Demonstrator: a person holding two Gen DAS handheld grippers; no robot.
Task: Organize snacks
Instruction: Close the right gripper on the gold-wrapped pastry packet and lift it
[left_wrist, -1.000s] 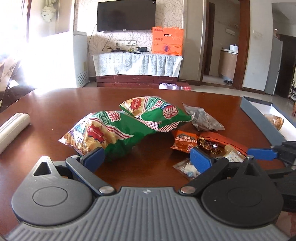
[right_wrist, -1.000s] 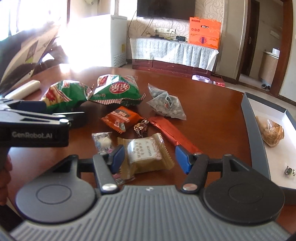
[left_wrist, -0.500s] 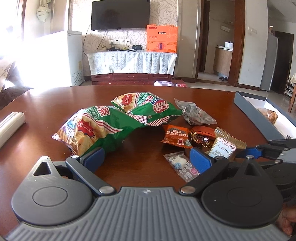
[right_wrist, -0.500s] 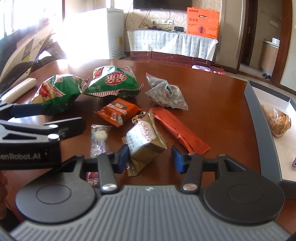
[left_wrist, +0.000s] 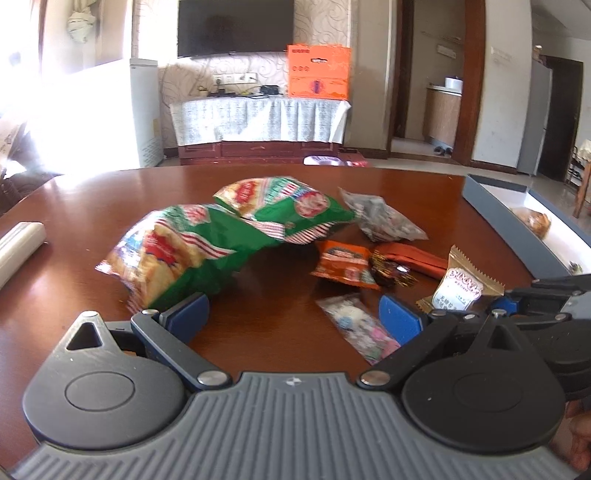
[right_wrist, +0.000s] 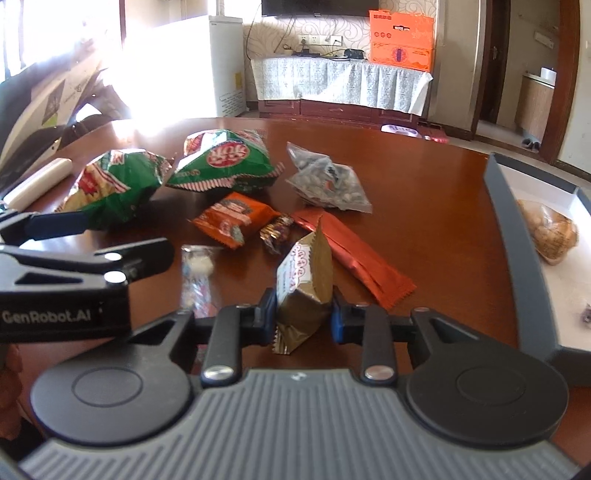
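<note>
Gold snack packet (right_wrist: 304, 291) stands on edge, your right claw (right_wrist: 303, 320) closing onto it. Left claw (left_wrist: 295, 319) gapes empty. Bare table (right_wrist: 436, 206) runs to the grey tray (right_wrist: 517, 258) wall.

print on the green chip bags (left_wrist: 207, 243) is blurred; the grey tray (right_wrist: 517, 258) runs off the right edge.

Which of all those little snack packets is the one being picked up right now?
The gold packet with the white label. The right gripper is closing on it, standing it on edge; the other packets lie flat on the table.
</note>
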